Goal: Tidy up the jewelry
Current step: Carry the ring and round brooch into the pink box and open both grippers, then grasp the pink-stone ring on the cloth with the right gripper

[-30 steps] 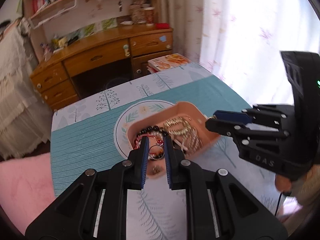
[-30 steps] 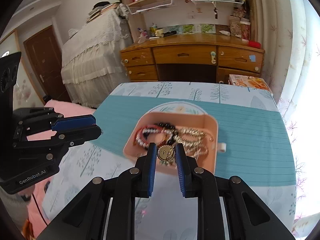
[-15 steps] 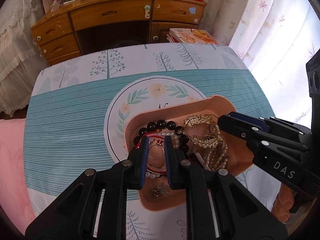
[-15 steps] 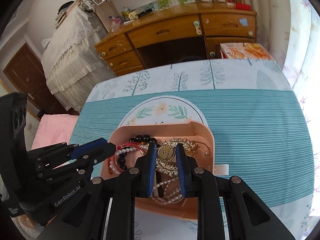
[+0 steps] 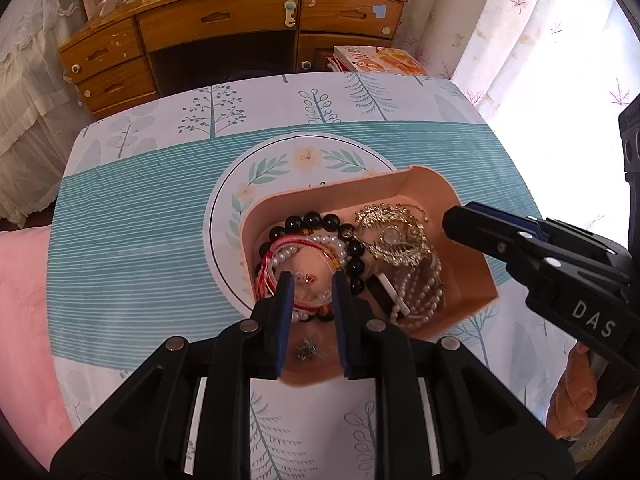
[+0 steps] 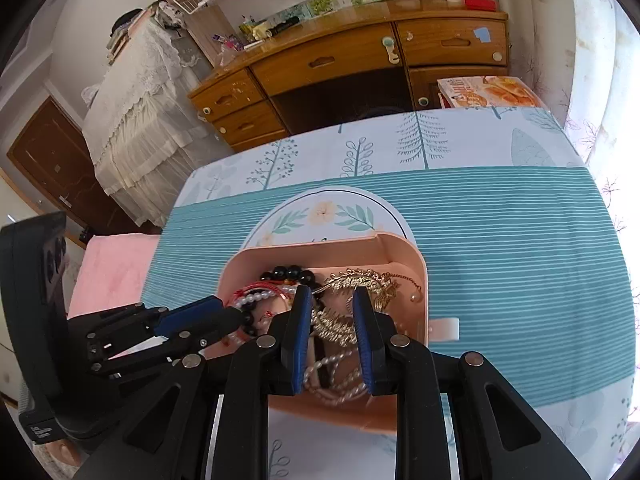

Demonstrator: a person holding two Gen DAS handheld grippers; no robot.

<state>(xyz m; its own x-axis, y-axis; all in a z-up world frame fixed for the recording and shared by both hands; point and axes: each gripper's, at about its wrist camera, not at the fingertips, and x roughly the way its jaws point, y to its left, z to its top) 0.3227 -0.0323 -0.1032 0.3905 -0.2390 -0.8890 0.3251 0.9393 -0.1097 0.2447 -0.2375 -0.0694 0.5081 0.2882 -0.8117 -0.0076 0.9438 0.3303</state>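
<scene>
A pink tray (image 5: 468, 268) (image 6: 404, 252) on the table holds a black bead bracelet (image 5: 320, 222), red cord and pearl bracelets (image 5: 296, 246), gold chain jewelry (image 5: 396, 240) (image 6: 360, 280), a pearl strand (image 5: 420, 292) and a small silver piece (image 5: 306, 350). My left gripper (image 5: 310, 280) is open and empty, its jaws low over the red and pearl bracelets. My right gripper (image 6: 330, 300) is open and empty over the gold jewelry. Each gripper shows in the other's view, the right one in the left wrist view (image 5: 472, 224) and the left one in the right wrist view (image 6: 224, 312).
The table carries a teal striped cloth (image 5: 132, 232) with a round floral print (image 5: 304, 160). A wooden desk (image 5: 240, 24) and a book stack (image 5: 380, 60) stand beyond it. A pink cushion (image 5: 20, 320) lies left, curtains (image 5: 540, 40) right.
Both grippers have dropped into the tray and let go: the ring that was between the left jaws and the gold pendant between the right jaws are no longer held.
</scene>
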